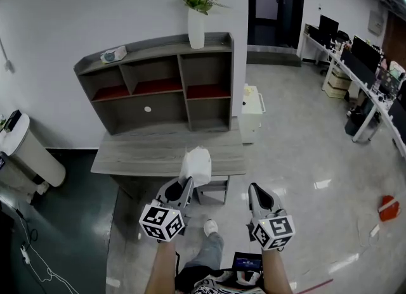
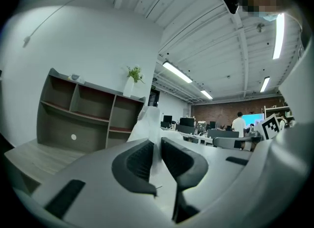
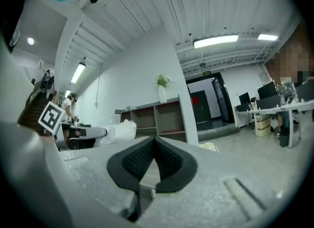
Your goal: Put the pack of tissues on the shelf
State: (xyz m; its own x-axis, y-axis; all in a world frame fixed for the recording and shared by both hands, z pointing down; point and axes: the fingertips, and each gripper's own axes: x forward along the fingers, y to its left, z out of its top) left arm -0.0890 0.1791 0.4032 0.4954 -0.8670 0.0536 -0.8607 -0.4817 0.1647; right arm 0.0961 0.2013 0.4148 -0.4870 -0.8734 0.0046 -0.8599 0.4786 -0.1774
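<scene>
My left gripper (image 1: 188, 184) is shut on a white pack of tissues (image 1: 196, 165), which it holds up over the front edge of the grey desk (image 1: 146, 154). In the left gripper view the pack (image 2: 146, 124) sticks up from between the pads, pinched by my left gripper (image 2: 157, 147). Behind the desk stands the grey open shelf (image 1: 158, 77), with several compartments and a white vase of flowers (image 1: 196, 28) on top. To the right, my right gripper (image 1: 255, 189) hovers beside the desk. Seen in its own view, my right gripper (image 3: 154, 142) is shut and empty, with the pack (image 3: 122, 131) to its left.
A small object (image 1: 114, 54) lies on the shelf's top left. A white bin (image 1: 28, 153) stands at the left and a low white cabinet (image 1: 252, 112) right of the shelf. Office desks with monitors (image 1: 361, 71) line the far right. A red thing (image 1: 388, 208) lies on the floor.
</scene>
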